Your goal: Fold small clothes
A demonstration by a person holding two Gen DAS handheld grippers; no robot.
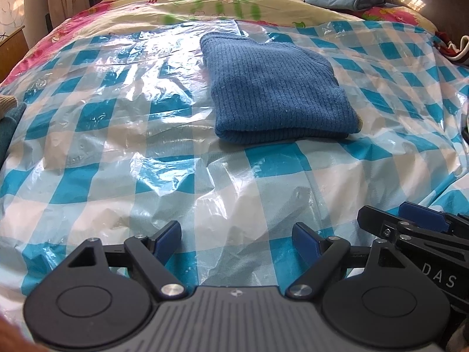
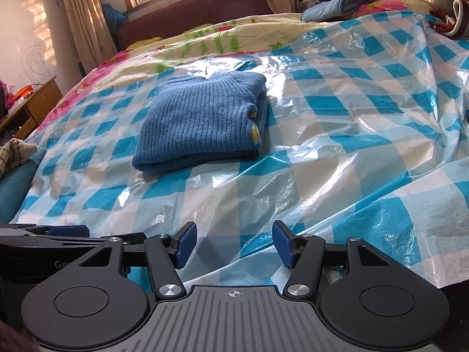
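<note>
Blue ribbed sweater (image 1: pixel 275 88) is lying folded at frame centre; left gripper (image 1: pixel 236 242) and right gripper (image 2: pixel 234 245) are hovering wide open, empty.

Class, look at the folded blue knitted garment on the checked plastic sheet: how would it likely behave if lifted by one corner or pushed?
The blue knitted garment is soft ribbed knit, so it would probably droop and unfold if lifted by one corner. Pushed, it may slide, as the plastic sheet looks glossy, or the wrinkled sheet may bunch.
</note>
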